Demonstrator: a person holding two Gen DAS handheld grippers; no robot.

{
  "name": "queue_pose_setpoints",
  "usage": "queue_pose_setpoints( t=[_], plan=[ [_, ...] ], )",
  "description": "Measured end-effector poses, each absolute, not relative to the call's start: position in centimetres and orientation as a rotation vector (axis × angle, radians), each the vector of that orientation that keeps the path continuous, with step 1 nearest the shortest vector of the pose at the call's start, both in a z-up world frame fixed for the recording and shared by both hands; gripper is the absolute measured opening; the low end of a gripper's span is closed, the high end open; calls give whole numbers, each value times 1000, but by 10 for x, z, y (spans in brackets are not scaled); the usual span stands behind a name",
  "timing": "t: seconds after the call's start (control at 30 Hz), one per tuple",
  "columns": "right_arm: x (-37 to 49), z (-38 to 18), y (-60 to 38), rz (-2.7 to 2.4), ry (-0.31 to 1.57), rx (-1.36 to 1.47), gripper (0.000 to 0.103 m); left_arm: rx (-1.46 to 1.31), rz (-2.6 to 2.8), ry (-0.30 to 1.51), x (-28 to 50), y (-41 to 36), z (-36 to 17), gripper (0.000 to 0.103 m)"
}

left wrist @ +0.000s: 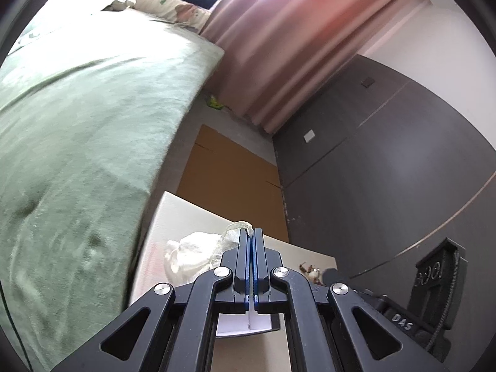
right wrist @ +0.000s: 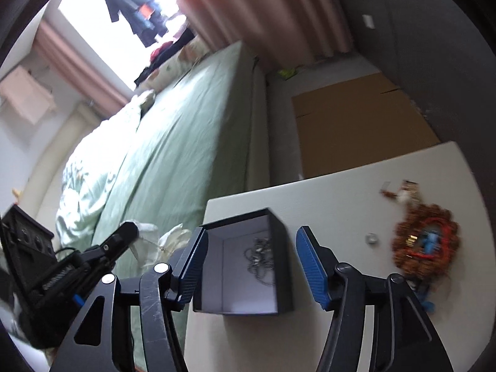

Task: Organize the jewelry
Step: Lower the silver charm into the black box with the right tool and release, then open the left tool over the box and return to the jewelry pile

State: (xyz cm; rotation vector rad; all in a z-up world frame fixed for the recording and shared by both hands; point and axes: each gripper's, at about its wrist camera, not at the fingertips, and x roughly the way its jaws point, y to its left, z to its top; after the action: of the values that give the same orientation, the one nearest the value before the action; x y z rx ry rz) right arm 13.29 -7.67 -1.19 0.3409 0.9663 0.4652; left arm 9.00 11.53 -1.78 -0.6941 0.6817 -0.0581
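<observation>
A black box (right wrist: 280, 248) with a white inside stands open on the white table (right wrist: 341, 198), and a silver chain (right wrist: 260, 257) lies in it. My right gripper (right wrist: 251, 234) hovers over the box, open, its blue pads (right wrist: 310, 263) on either side of the box and clear of its walls. My left gripper (left wrist: 251, 231) is shut on a crumpled clear plastic bag (left wrist: 231, 232) whose edge sticks out past the tips. In the right wrist view the left gripper (right wrist: 128, 229) is at the left, with the pale bag (right wrist: 167, 238) hanging by it.
A brown woven piece (right wrist: 424, 241) with red and blue jewelry lies at the table's right, with a small silver ring (right wrist: 370, 238) and small pieces (right wrist: 403, 192) near it. A green bed (right wrist: 186, 142) borders the table's left. Flat cardboard (right wrist: 356, 124) lies on the floor beyond.
</observation>
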Motion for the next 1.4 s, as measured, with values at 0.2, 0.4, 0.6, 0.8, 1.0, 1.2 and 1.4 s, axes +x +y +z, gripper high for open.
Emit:
queue_pose_setpoints(
  t=[0.2,0.4,0.6,0.8,1.0,1.2,1.4],
  plan=[
    [111,-12,-124,386,954,415,60,-688,-107,692,97,95,-19,0],
    [92,-18,-163,308,952,467,60,-668,-132,715,107,73,-24,0],
    [88,-16,-183,289,939,466,60,-636,-117,739,117,60,-35,0],
    [89,-20,-195,270,949,456,60,-602,-94,772,126,51,-49,0],
    [90,-27,-206,268,972,474,60,-625,-57,760,133,49,-60,1],
    [93,-28,-218,259,974,492,60,-675,-21,875,147,49,-80,63],
    [92,-33,-235,229,983,536,60,-607,-32,807,138,38,-66,77]
  ],
)
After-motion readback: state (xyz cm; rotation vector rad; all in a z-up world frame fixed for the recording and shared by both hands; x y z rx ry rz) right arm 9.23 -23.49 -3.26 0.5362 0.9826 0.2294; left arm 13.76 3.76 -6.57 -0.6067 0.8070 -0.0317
